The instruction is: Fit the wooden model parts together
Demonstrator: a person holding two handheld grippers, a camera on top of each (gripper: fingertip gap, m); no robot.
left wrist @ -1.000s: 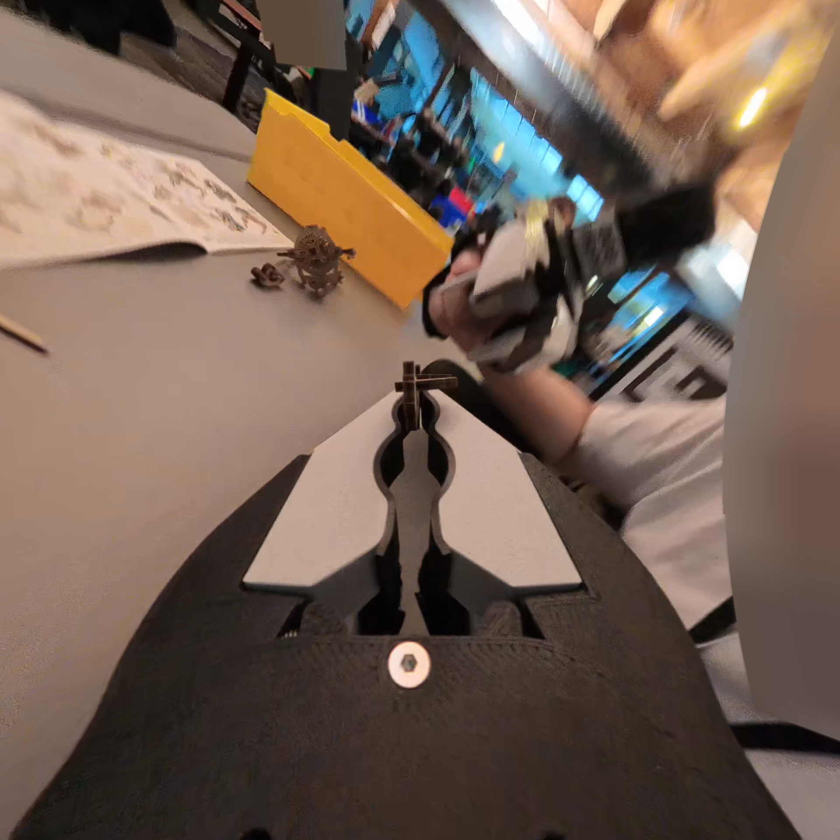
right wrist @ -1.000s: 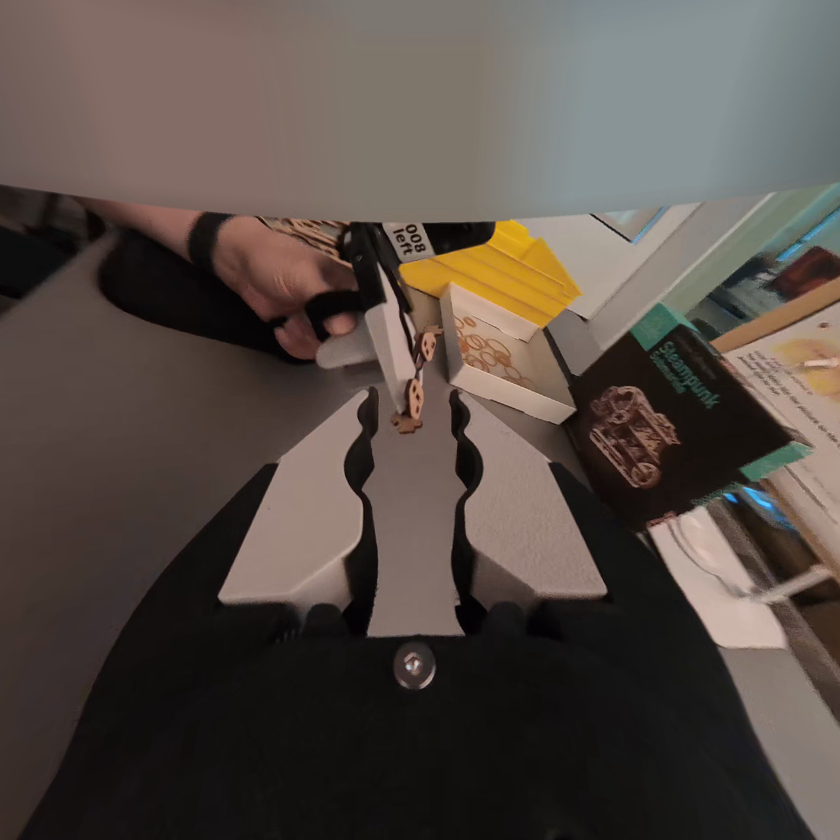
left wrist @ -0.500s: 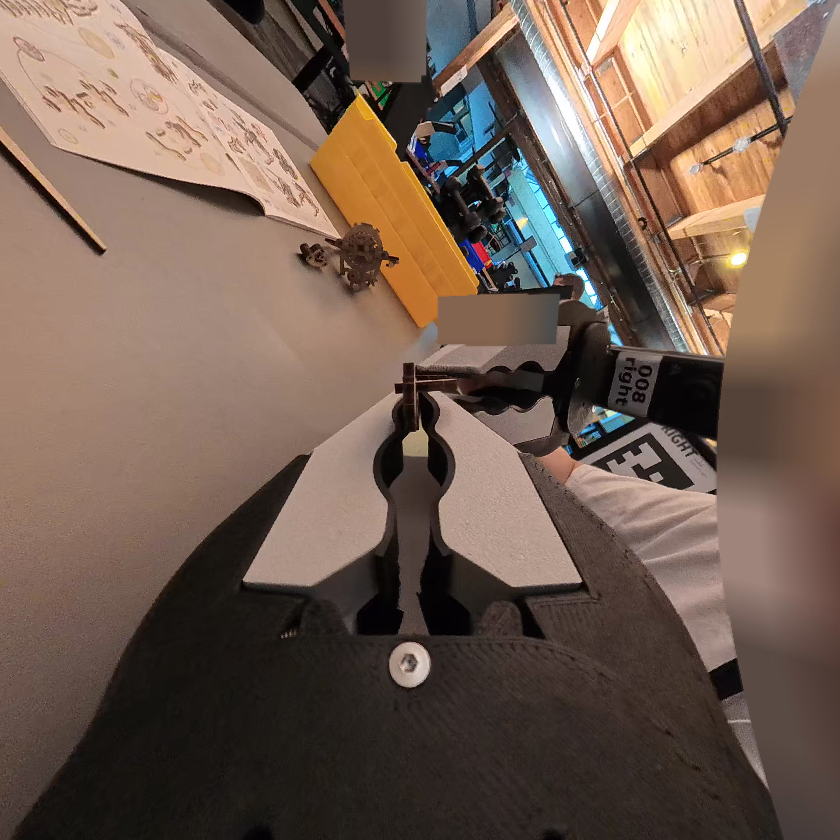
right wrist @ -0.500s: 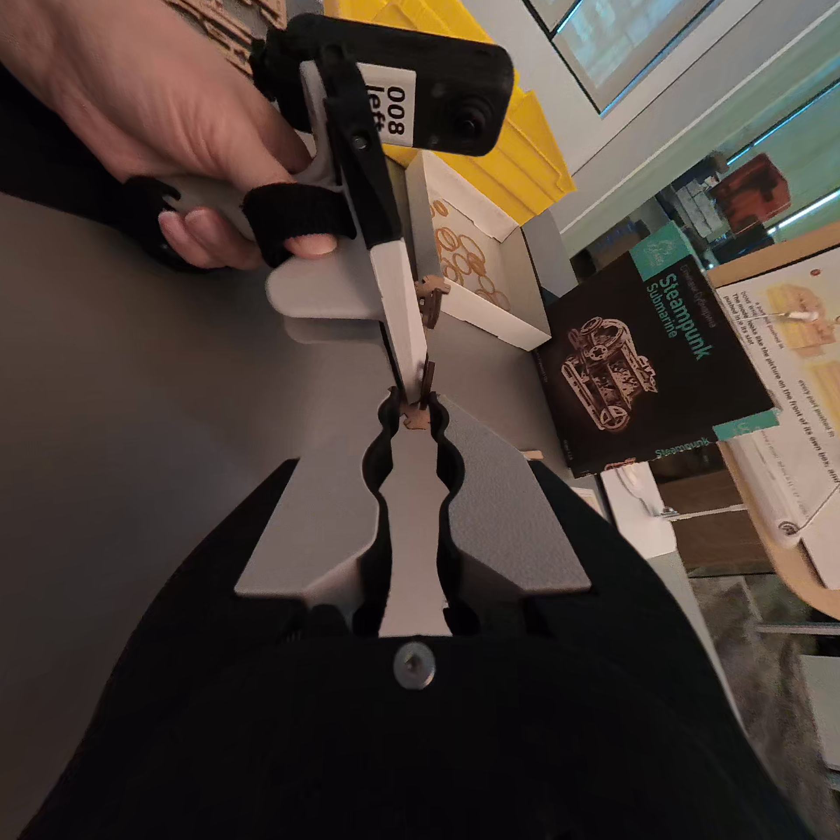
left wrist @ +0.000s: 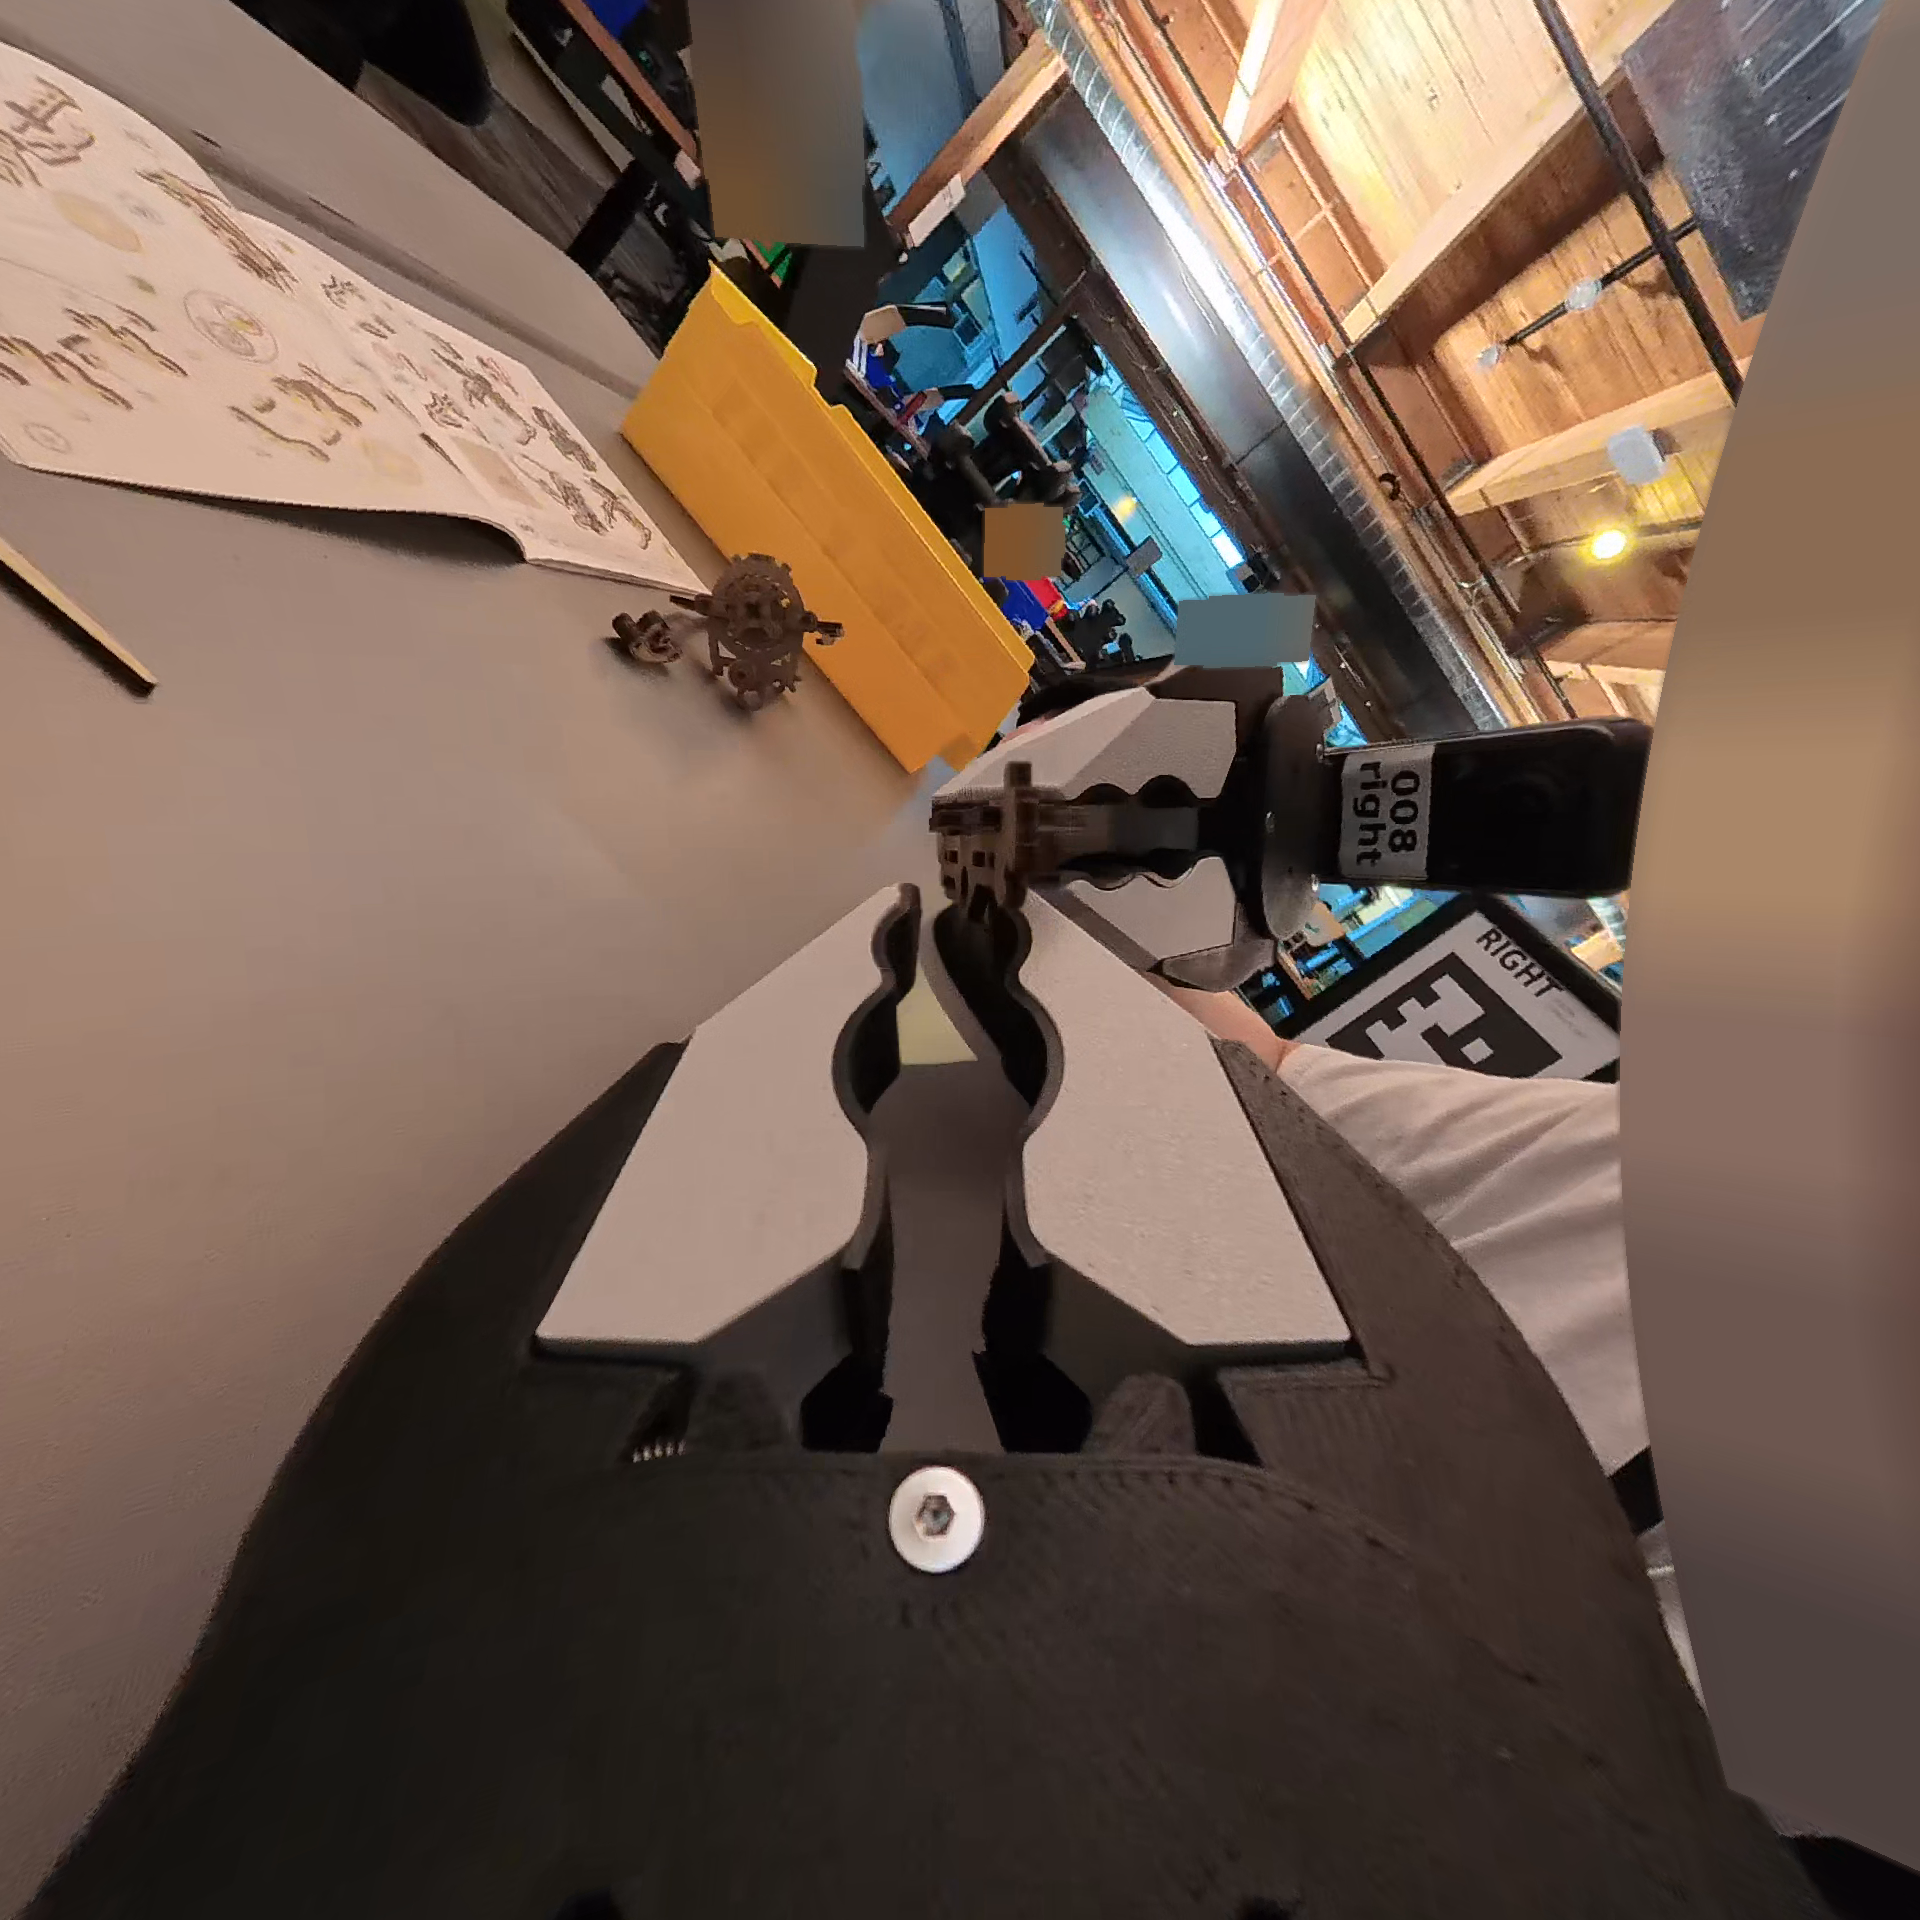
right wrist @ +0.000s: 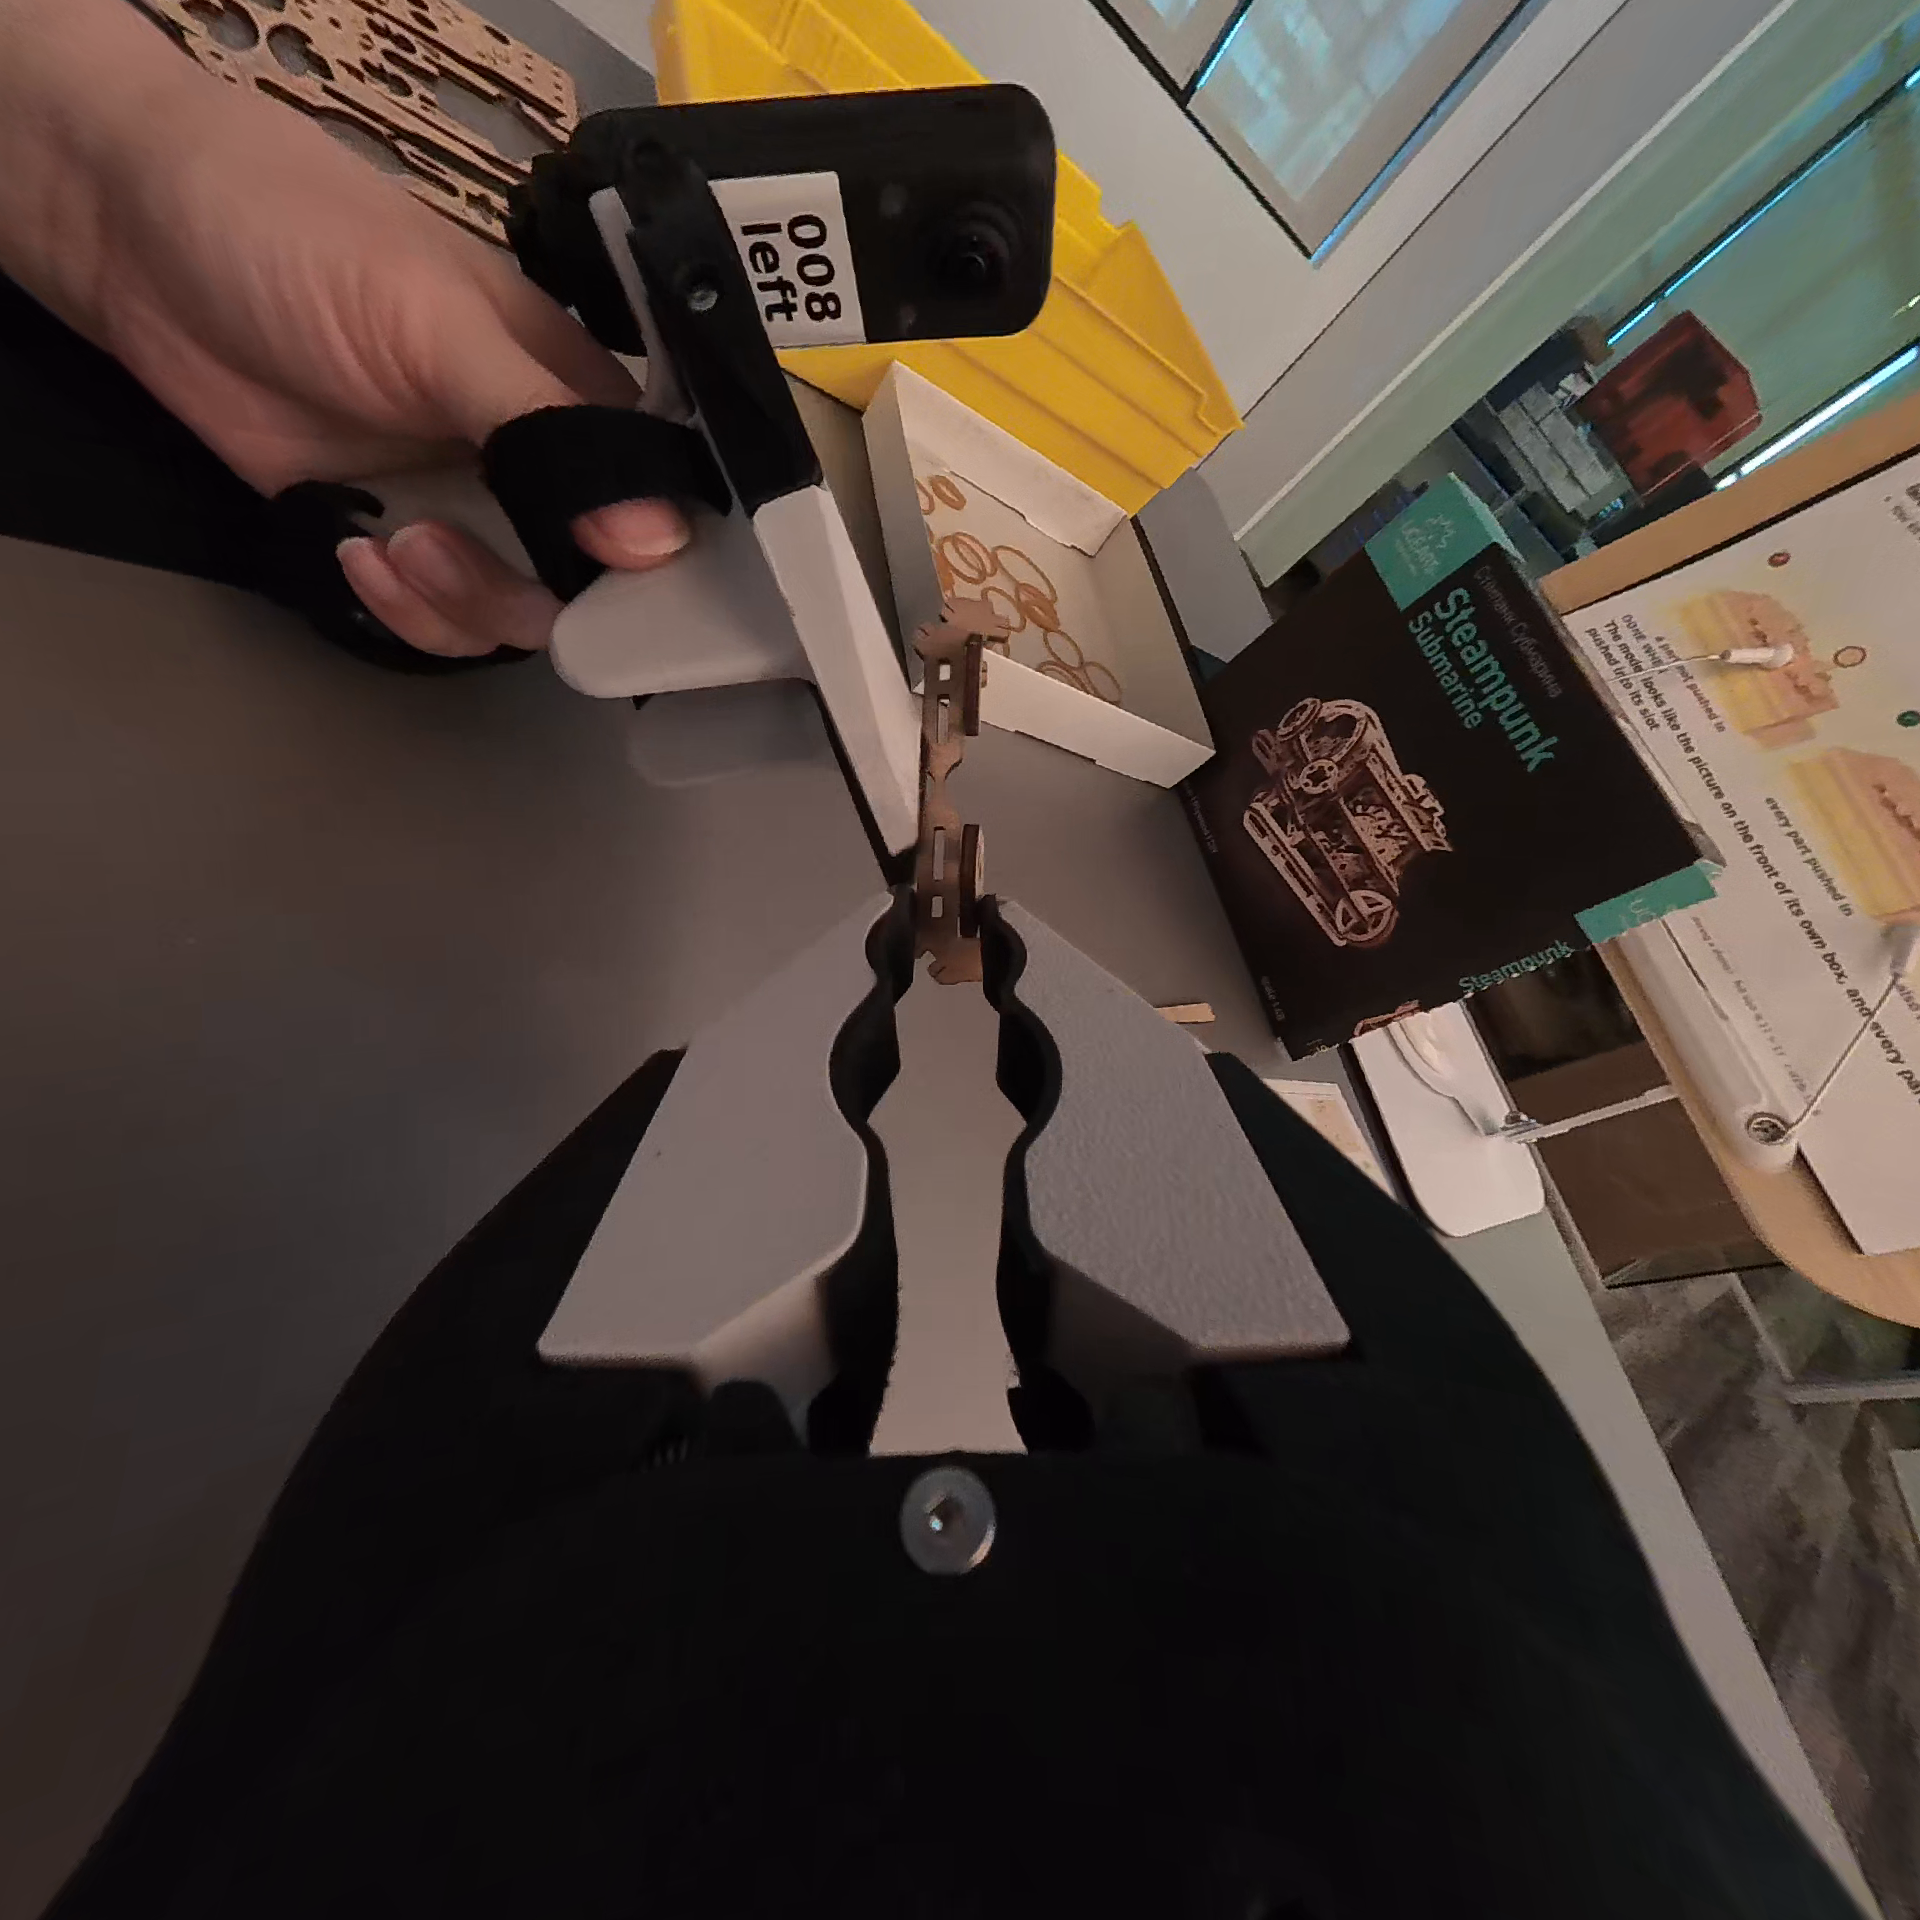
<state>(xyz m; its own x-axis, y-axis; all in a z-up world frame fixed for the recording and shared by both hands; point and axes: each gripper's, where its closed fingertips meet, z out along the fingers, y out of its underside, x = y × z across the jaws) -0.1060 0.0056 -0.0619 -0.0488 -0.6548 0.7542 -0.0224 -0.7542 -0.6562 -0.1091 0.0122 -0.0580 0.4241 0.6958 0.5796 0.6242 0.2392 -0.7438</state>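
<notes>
Two claws meet above the grey tabletop: the right claw pinches one slotted wooden strip, its long axis pointing straight ahead from the tips, while the left claw stands slightly spread beside the strip's far end. One gear assembly and one small part lie near one yellow bin; open tabletop lies left.

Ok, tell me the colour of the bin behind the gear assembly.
Yellow: the bin shows best in the left wrist view.
</notes>
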